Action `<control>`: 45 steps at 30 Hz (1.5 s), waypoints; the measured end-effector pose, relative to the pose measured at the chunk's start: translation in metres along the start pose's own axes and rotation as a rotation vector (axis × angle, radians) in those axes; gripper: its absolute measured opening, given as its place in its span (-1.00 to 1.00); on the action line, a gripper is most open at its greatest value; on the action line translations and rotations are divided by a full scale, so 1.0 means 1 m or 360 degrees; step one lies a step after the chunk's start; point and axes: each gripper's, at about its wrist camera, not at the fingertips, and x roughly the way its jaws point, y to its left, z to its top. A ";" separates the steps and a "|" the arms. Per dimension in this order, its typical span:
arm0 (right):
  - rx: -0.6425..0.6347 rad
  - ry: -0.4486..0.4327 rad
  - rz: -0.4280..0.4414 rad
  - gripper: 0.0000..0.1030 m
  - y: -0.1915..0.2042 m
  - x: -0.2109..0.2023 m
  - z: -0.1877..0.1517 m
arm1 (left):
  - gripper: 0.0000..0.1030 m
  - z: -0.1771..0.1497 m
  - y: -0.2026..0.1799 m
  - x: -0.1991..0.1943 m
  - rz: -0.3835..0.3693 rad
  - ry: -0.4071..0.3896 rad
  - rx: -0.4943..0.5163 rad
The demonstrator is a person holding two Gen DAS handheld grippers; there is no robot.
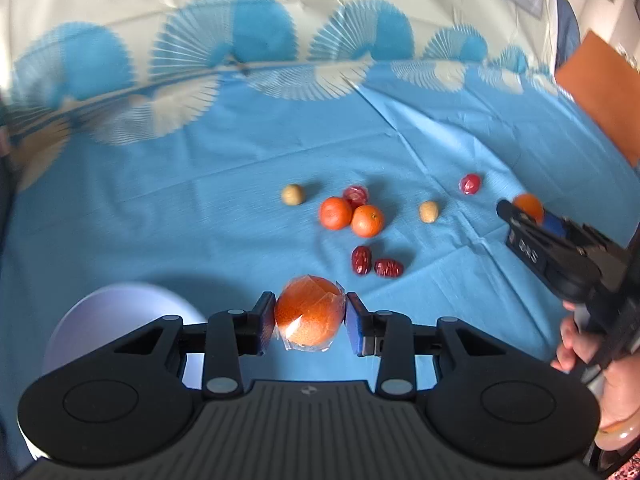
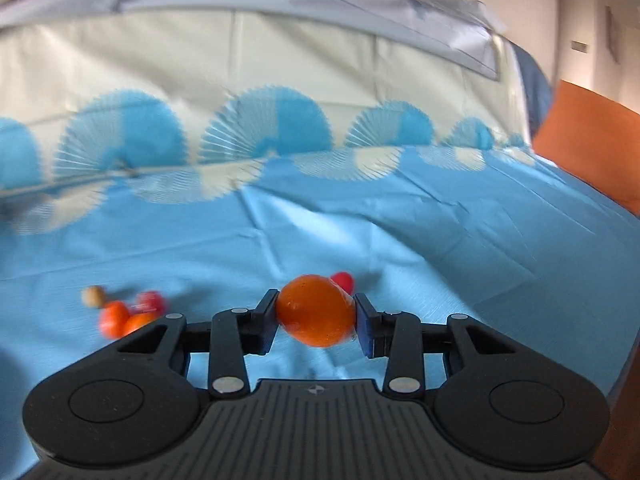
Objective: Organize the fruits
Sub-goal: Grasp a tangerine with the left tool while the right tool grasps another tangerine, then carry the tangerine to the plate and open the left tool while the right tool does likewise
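My left gripper (image 1: pixel 310 320) is shut on an orange in clear wrap (image 1: pixel 308 312), held above the blue cloth (image 1: pixel 200 220). My right gripper (image 2: pixel 316 314) is shut on another orange (image 2: pixel 314 308); from the left wrist it shows at the right (image 1: pixel 524 210), in a person's hand (image 1: pixel 576 344). On the cloth lie two small oranges (image 1: pixel 335 213) (image 1: pixel 367 221), a wrapped red fruit (image 1: pixel 355 195) behind them, another red one (image 1: pixel 470 183), two tan round nuts (image 1: pixel 293 194) (image 1: pixel 429 211) and two red dates (image 1: pixel 361 260) (image 1: pixel 389 268).
A white round dish (image 1: pixel 120 320) sits at the near left, partly under my left gripper. An orange-brown board (image 1: pixel 600 92) borders the cloth on the right. The cloth rises into a pale patterned backdrop (image 2: pixel 280 80) at the back.
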 end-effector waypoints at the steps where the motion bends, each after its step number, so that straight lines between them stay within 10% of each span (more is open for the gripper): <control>1: -0.0016 0.0000 0.0040 -0.21 0.000 -0.017 0.001 | -0.21 -0.006 0.002 -0.017 0.0007 -0.0015 -0.0020; 14: -0.0189 0.0086 0.0728 -0.21 0.061 -0.228 -0.011 | -0.21 -0.141 0.040 -0.192 0.0239 -0.0115 -0.0328; 21: -0.0363 0.0042 0.0855 -0.21 0.095 -0.303 -0.030 | -0.21 -0.190 0.053 -0.240 0.0225 -0.0216 -0.0417; 45: -0.0584 0.0087 0.0868 -0.21 0.153 -0.288 -0.030 | -0.21 -0.168 0.101 -0.222 0.0276 -0.0300 -0.0540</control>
